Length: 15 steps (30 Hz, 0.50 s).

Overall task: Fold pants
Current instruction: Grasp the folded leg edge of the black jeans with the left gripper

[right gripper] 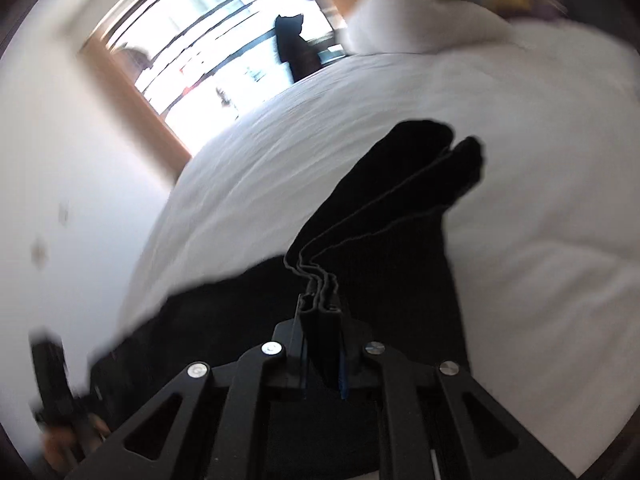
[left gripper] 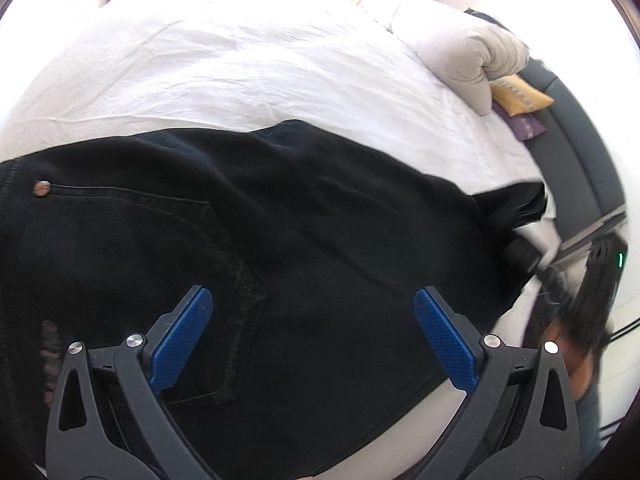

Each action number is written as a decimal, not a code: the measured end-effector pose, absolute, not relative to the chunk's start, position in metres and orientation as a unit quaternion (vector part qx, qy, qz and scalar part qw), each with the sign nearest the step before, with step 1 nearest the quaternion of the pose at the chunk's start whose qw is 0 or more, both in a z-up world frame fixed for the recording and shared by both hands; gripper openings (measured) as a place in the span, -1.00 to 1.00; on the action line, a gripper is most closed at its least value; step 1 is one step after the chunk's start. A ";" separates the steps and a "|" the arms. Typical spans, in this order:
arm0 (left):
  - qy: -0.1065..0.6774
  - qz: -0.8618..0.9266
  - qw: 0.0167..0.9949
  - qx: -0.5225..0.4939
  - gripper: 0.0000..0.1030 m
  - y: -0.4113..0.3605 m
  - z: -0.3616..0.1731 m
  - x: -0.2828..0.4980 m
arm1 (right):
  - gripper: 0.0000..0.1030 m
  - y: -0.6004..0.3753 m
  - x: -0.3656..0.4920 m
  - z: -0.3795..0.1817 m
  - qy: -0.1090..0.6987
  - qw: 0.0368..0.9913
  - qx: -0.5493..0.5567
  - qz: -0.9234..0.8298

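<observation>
The pants (left gripper: 280, 216), black denim, lie spread across the white bed sheet (left gripper: 240, 72), with the seat and a stitched back pocket (left gripper: 208, 264) directly under and ahead of the left gripper (left gripper: 312, 312). Its jaws stand released and wide apart, the blue pads (left gripper: 184, 332) hovering over the cloth with nothing pinched between them; a small metal rivet (left gripper: 42, 188) shows well off to the left of the jaws. The right gripper (right gripper: 320, 312) is clenched on a bunch of hem layers at the leg end (right gripper: 400, 208), and the fabric runs up and forward from those jaws in long folds above the bed, the view being blurred. Beyond the left jaws, far to the right, a rolled pale duvet (left gripper: 460, 52) sits on the bed with a yellow cushion (left gripper: 520, 96) just beside it. Past the right jaws, to the upper left, a bright window (right gripper: 224, 52) with a wooden frame stands behind the bed's far edge.
</observation>
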<state>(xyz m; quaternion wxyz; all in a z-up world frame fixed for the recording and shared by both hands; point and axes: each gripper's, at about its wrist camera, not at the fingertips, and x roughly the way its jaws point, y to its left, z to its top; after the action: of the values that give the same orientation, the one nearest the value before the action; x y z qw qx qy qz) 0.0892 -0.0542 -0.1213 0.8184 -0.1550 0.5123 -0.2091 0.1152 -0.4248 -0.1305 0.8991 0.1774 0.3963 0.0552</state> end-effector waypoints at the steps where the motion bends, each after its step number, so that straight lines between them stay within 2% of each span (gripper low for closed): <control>1: 0.514 -0.214 0.814 -0.166 0.99 -0.055 -0.122 0.092 | -0.77 -0.389 0.116 -0.131 0.415 0.898 0.120 0.089; 6: 0.532 -0.255 0.776 -0.224 0.99 -0.068 -0.126 0.104 | -0.77 -0.312 0.110 -0.156 0.448 0.881 0.050 0.142; 15: 0.573 -0.291 0.726 -0.247 0.99 -0.120 -0.141 0.138 | -0.77 -0.306 0.087 -0.141 0.410 0.903 0.023 0.126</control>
<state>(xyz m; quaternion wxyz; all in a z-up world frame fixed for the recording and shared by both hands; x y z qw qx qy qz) 0.1377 -0.1197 -0.1409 0.7255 -0.2473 0.5728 -0.2905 0.0869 -0.3059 -0.1412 0.9031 0.0234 0.4100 0.1257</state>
